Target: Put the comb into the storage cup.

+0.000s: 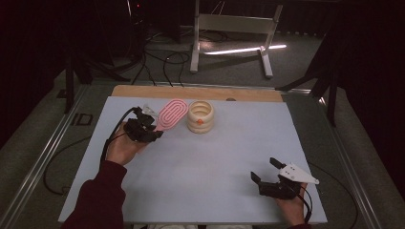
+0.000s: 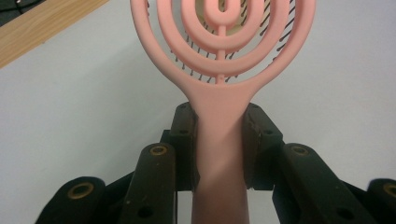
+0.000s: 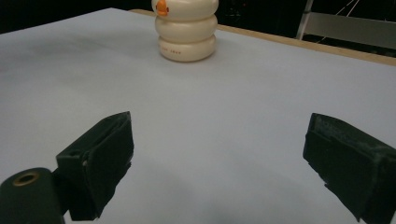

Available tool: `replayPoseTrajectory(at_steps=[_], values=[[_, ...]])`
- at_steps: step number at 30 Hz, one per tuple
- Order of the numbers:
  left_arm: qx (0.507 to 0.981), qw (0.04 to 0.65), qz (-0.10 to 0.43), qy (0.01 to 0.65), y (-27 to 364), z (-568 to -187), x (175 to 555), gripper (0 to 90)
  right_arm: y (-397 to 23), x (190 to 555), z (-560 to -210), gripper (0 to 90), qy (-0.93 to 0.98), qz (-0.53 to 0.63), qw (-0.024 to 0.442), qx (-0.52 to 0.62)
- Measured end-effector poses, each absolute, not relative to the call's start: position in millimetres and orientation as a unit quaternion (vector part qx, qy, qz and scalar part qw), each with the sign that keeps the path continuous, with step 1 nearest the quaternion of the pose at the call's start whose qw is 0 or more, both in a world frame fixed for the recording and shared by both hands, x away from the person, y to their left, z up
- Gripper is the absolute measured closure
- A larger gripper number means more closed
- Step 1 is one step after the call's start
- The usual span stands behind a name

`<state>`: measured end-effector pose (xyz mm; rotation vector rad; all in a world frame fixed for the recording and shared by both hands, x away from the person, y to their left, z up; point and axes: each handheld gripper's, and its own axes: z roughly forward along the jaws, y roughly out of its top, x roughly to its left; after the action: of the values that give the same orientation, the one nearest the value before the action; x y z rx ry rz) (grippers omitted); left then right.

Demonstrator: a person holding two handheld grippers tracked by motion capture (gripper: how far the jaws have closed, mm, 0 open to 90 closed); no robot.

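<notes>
A pink hairbrush with an oval, ringed head is held up over the far left of the table; my left gripper is shut on its handle. Black bristles show through the brush head in the left gripper view. Just right of the brush head stands a cream ribbed holder with an orange spot on its front, upright on the table. My right gripper rests near the front right of the table, jaws wide open with nothing between them.
A pale blue-grey mat covers the table, with a wooden strip along the far edge. Beyond the table are a white metal stand and cables on the floor. Dark stands flank both sides.
</notes>
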<state>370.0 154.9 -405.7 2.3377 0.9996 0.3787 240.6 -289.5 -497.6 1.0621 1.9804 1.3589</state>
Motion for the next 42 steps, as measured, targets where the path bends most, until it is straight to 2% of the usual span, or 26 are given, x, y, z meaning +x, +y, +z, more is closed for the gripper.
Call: replayPoseTrajectory(at_steps=[20,42], values=[[0.890,0.277,0.138,0.336,132.1,-408.7,357.7,70.0,-283.8,257.1,-484.5,8.5,0.724,0.524,0.212,0.394],[0.891,0.293,0.138,0.317,118.2,-407.0,349.6,69.9,-240.1,293.5,-446.7,7.7,0.751,0.519,0.162,0.375]])
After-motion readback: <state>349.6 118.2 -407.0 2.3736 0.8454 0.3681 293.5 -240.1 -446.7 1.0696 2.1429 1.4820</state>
